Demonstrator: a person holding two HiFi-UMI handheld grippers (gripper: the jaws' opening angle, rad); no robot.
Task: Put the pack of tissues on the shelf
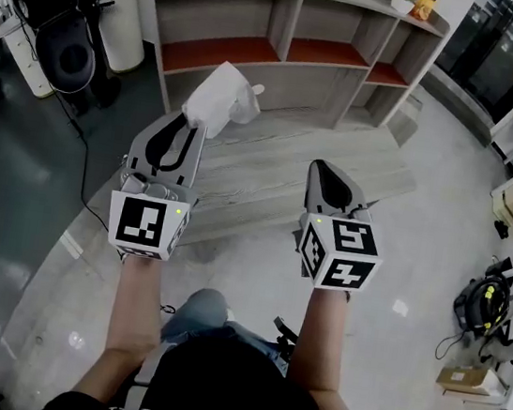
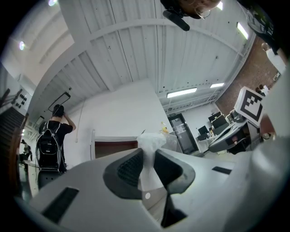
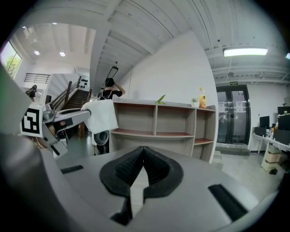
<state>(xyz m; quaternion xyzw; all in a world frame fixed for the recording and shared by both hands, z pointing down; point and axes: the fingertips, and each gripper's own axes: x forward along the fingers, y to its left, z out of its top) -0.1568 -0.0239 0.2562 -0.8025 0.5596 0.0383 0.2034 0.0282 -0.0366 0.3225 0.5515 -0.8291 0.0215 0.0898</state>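
The pack of tissues (image 1: 222, 98) is a white, soft plastic-wrapped bundle, held up in front of the shelf's lower left bay. My left gripper (image 1: 192, 126) is shut on its near edge; the white wrapper (image 2: 152, 144) sits pinched between the dark pads (image 2: 131, 168). The wooden shelf (image 1: 290, 34) has reddish boards and several bare bays. My right gripper (image 1: 329, 175) hovers to the right over the grey platform, shut with nothing in it, its pads (image 3: 156, 165) meeting at the tips. From the right gripper view the pack (image 3: 100, 115) hangs left of the shelf (image 3: 158, 121).
A grey wood-grain platform (image 1: 282, 160) lies before the shelf. A yellow figure (image 1: 423, 1) and small plants stand on the shelf top. A black round seat (image 1: 69, 55) and cables sit at left, desks and gear (image 1: 488, 308) at right. A person with a backpack (image 2: 50, 138) stands beyond.
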